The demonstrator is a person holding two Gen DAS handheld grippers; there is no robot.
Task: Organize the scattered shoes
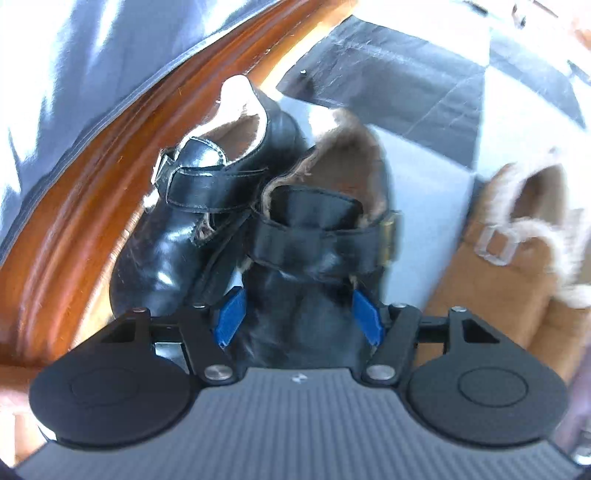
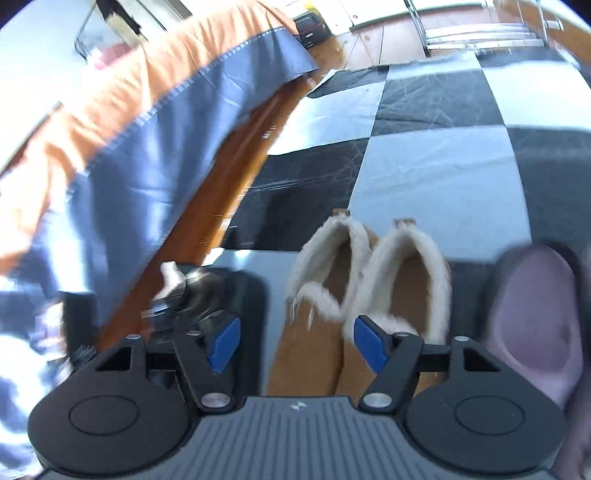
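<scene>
In the left wrist view, two black fur-lined shoes stand side by side against a wooden bed frame (image 1: 74, 206). My left gripper (image 1: 300, 320) has its blue pads on both sides of the right black shoe (image 1: 314, 266); the left black shoe (image 1: 207, 206) stands beside it. A tan fleece-lined slipper (image 1: 517, 251) lies to the right. In the right wrist view, my right gripper (image 2: 296, 344) is open above a pair of tan fleece slippers (image 2: 362, 295), not touching them. The black shoes (image 2: 207, 291) show blurred at its left.
A black-and-white checkered mat (image 2: 424, 155) covers the floor. A blue and orange bedcover (image 2: 155, 140) hangs over the wooden bed frame on the left. A lilac slipper (image 2: 532, 314) lies at the far right. A metal rack (image 2: 480, 33) stands far back.
</scene>
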